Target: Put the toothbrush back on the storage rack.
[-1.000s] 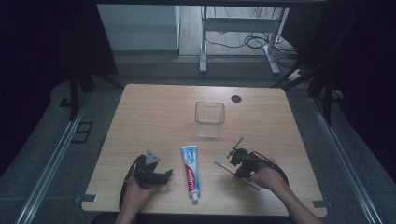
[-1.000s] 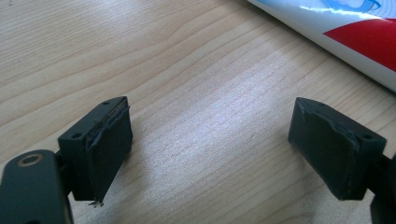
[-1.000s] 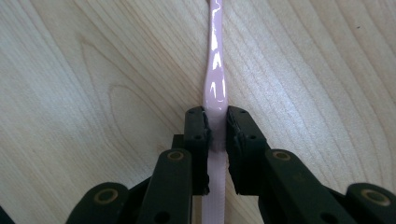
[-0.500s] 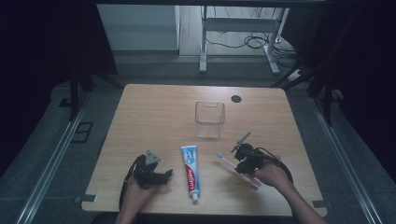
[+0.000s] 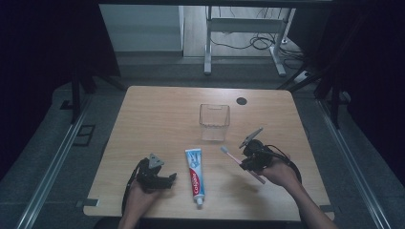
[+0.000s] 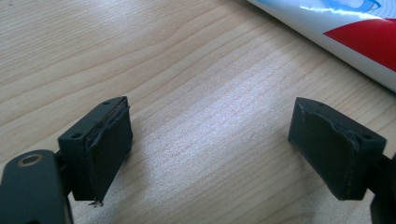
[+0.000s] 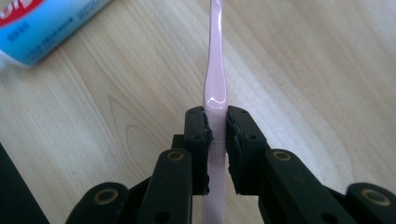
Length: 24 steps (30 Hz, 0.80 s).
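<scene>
A light wooden tabletop (image 5: 157,124) stood in a dim room, seen from above, with a person's forearms reaching in from the near edge. The left hand (image 5: 141,196) rested near the front left of the tabletop and held the left gripper (image 5: 155,175), which lay low against the wood. In the left gripper view its two black jaws were spread wide apart with bare wood grain between them and nothing gripped; a strip of the toothpaste tube (image 6: 345,32) crossed the upper right corner of that view.

The toothpaste tube (image 5: 195,174), blue, white and red, lay flat near the front centre of the tabletop, its cap end pointing toward the person, between the two grippers and apart from both.

The right hand (image 5: 282,172) held the right gripper (image 5: 252,156) at the front right. Its jaws were pressed onto the handle of a pink toothbrush (image 7: 215,84), which ran straight out between them in the right gripper view. From above, the toothbrush (image 5: 231,155) slanted with its head toward the toothpaste tube and its far end beneath the hand.

A clear plastic container (image 5: 214,120) stood upright behind these things, near the middle of the tabletop. A small dark round spot (image 5: 241,100) marked the wood toward the far edge.
</scene>
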{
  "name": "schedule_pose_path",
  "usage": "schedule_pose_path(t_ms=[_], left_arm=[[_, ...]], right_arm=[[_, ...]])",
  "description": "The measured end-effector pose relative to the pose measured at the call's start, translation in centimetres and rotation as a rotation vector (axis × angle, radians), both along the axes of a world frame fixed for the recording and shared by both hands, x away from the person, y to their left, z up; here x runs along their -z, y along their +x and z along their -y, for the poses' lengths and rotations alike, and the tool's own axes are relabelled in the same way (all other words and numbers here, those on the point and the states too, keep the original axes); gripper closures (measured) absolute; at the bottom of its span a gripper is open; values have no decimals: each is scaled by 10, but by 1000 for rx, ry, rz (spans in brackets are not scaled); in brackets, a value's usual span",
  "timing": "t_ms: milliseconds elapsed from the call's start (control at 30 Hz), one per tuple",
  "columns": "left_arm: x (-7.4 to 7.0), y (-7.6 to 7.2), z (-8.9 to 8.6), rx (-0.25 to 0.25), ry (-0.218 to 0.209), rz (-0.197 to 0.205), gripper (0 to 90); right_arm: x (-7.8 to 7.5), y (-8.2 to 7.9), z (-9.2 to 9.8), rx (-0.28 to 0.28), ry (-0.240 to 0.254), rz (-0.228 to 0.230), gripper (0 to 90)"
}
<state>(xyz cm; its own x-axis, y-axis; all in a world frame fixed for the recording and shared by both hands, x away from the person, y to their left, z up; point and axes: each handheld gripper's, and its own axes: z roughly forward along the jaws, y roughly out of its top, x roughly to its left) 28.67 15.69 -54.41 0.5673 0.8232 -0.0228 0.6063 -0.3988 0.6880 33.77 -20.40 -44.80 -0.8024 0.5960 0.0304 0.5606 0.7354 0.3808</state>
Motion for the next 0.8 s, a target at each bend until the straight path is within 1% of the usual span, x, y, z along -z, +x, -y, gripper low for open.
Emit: schedule_pose_path(t_ms=[67,100,167,200,300,500,800], left_arm=[[0,0,0,1,1,0,137],[0,0,0,-5,-6,2,137],[0,0,0,1,3,0,137],[0,0,0,-3,-4,2,137],[0,0,0,0,-2,4,137],[0,0,0,-2,-3,2,137],[0,0,0,-2,0,-2,137]], right_arm=[[-3,1,1,7,17,9,780],[-4,2,2,9,23,11,780],[-6,3,2,16,38,19,780],[-7,4,3,18,46,21,780],[-9,6,4,33,62,40,780],[-14,15,8,65,107,74,780],[-22,29,8,112,172,111,780]])
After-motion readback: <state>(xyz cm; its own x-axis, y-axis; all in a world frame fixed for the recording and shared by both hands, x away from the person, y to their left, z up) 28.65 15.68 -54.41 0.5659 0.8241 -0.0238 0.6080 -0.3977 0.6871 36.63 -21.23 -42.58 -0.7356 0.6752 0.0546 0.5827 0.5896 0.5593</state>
